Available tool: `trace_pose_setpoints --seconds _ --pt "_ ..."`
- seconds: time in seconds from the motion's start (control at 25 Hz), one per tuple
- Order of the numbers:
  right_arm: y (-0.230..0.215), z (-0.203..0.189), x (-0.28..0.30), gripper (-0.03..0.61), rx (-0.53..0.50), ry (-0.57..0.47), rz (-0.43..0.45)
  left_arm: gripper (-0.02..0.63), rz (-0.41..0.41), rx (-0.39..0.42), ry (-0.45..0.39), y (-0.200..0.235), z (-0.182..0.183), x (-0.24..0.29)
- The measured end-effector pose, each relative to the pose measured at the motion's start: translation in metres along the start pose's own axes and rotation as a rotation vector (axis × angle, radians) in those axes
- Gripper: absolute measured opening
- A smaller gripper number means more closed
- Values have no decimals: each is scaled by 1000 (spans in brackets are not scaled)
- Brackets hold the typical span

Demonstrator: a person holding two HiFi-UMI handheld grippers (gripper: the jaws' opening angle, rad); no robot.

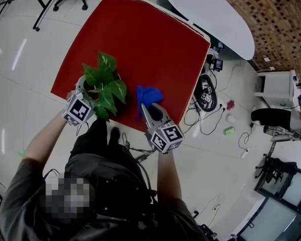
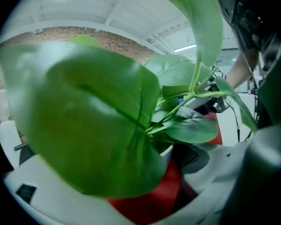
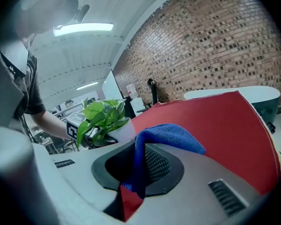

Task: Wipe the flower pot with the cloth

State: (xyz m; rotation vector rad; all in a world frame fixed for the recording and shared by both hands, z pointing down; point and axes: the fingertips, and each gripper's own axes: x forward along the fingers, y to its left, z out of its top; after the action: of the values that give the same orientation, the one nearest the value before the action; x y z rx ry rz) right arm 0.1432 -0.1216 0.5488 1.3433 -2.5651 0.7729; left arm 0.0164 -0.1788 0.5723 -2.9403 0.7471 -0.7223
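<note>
The left gripper (image 1: 84,95) seems clamped on the pot (image 1: 81,83), which stands on the red table (image 1: 140,39); leaves (image 2: 93,125) hide most of that grip in its own view. Right of the pot and apart from it, the right gripper (image 1: 149,109) pinches the blue cloth (image 1: 148,95) tight. Wiping looks about to start: the cloth must swing left onto the pot's wall. Only the right gripper view shows that white wall bare.

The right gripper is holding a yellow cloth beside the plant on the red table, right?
Not quite: the cloth is blue, not yellow, as the right gripper view shows. The right gripper holds it beside the plant on the red table.
</note>
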Motion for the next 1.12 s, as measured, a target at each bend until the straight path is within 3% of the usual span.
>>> trace_pose_setpoints --seconds 0.28,0.44,0.72,1.12 --pt "-12 33 78 52 -9 48 185 468 -347 156 47 9 -13 13" --pt "-7 42 114 51 -26 109 302 468 -471 212 51 9 -9 11" --pt "10 37 150 51 14 197 454 469 -606 266 39 8 -10 7" --pt "10 29 133 51 71 175 442 471 -628 244 9 8 -12 7"
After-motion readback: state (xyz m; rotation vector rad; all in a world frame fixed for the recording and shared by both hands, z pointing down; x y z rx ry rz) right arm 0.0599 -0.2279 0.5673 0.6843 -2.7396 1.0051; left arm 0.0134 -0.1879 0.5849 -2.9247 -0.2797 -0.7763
